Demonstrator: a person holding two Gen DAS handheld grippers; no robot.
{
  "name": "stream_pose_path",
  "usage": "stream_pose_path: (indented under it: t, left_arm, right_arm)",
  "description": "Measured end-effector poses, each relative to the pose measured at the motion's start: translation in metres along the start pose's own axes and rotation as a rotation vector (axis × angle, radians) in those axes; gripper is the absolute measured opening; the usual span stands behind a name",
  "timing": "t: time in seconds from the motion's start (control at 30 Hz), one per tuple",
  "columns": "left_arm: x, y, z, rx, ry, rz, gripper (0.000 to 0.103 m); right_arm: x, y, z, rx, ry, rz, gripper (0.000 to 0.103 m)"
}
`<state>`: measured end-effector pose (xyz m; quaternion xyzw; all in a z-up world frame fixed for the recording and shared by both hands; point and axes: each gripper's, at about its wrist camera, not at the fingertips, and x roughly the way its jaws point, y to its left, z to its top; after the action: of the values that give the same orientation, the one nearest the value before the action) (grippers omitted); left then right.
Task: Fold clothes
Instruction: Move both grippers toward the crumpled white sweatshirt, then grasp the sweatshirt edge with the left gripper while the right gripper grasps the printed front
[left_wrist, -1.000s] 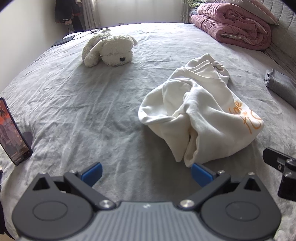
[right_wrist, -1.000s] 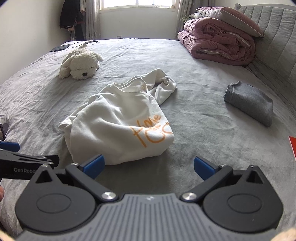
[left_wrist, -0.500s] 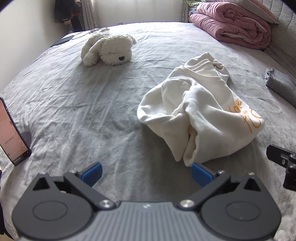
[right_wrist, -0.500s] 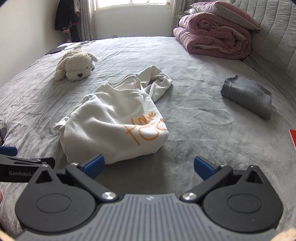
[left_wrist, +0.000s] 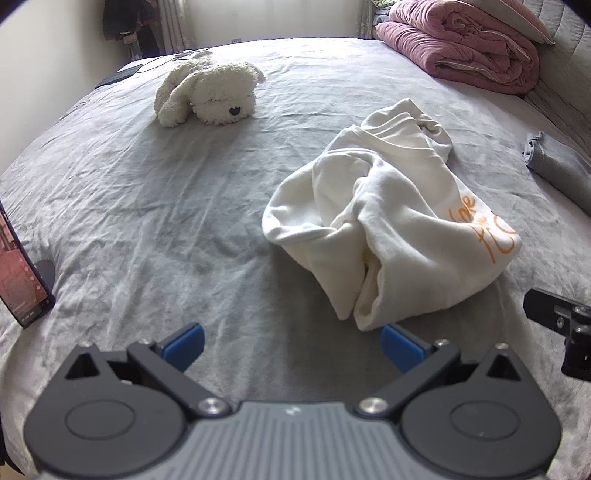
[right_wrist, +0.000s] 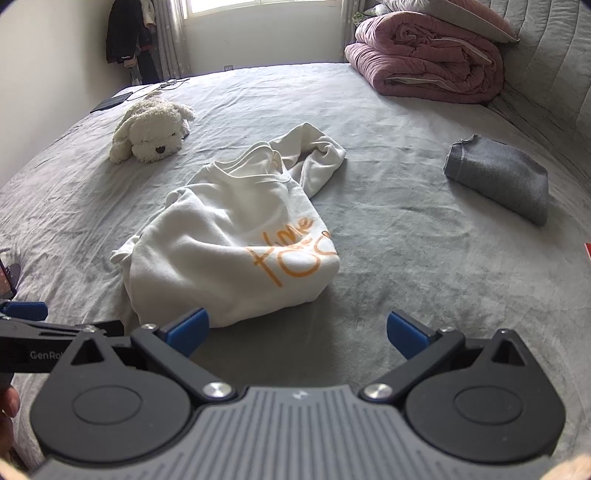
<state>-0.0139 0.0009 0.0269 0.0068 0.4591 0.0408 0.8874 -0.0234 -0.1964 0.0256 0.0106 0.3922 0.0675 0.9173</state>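
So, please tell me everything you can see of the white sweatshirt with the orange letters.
The white sweatshirt is cream-white, soft and thick-looking, like fleece. It lies crumpled and unfolded in a loose heap on the grey bed cover. Orange handwritten letters show on its right side. The ribbed collar points to the far end, and one sleeve trails beyond it. Nothing holds it: both grippers are open, close before its near edge, not touching it.
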Motion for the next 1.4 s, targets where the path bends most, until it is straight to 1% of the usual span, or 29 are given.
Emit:
stream_pose_path:
  t: [0.17, 0.3, 0.37, 0.43, 0.6, 0.77, 0.9, 1.03, 1.1, 1.2, 1.3, 1.4]
  left_arm:
    - [0.004, -0.004, 0.011, 0.029, 0.007, -0.007, 0.103]
    - [0.014, -0.005, 0.020, 0.054, 0.024, -0.006, 0.103]
    - [0.022, -0.004, 0.025, 0.051, 0.036, -0.010, 0.103]
    - [0.030, -0.003, 0.029, 0.042, 0.042, -0.016, 0.103]
    - [0.059, -0.001, 0.032, 0.029, 0.036, -0.053, 0.103]
    - [0.083, -0.004, 0.029, 0.047, 0.043, -0.067, 0.103]
    - [0.096, -0.005, 0.027, 0.050, 0.056, -0.078, 0.103]
    - [0.099, -0.002, 0.022, 0.060, 0.022, -0.100, 0.103]
    - [0.099, -0.001, 0.019, 0.069, 0.001, -0.101, 0.103]
    - [0.098, -0.002, 0.014, 0.081, -0.036, -0.098, 0.103]
    - [0.097, 0.000, 0.011, 0.082, -0.059, -0.111, 0.103]
    - [0.097, 0.006, 0.015, 0.071, -0.036, -0.138, 0.103]
  right_arm:
    - [0.002, -0.003, 0.015, -0.005, 0.016, 0.010, 0.103]
    - [0.009, -0.001, 0.030, -0.042, 0.040, 0.033, 0.103]
    - [0.015, 0.001, 0.036, -0.063, 0.047, 0.032, 0.103]
    - [0.025, 0.002, 0.042, -0.076, 0.056, 0.037, 0.103]
    - [0.063, -0.004, 0.043, -0.045, 0.096, 0.078, 0.103]
    - [0.102, -0.016, 0.036, 0.001, 0.161, 0.073, 0.103]
    - [0.122, -0.019, 0.029, 0.020, 0.225, 0.110, 0.103]
    - [0.121, -0.008, 0.015, -0.071, 0.175, 0.081, 0.103]
    - [0.118, -0.007, 0.007, -0.075, 0.132, 0.067, 0.103]
    - [0.114, -0.009, -0.004, -0.077, 0.059, 0.071, 0.103]
    - [0.115, -0.012, -0.004, -0.083, 0.044, 0.081, 0.103]
    - [0.116, -0.014, 0.000, -0.084, 0.054, 0.096, 0.103]
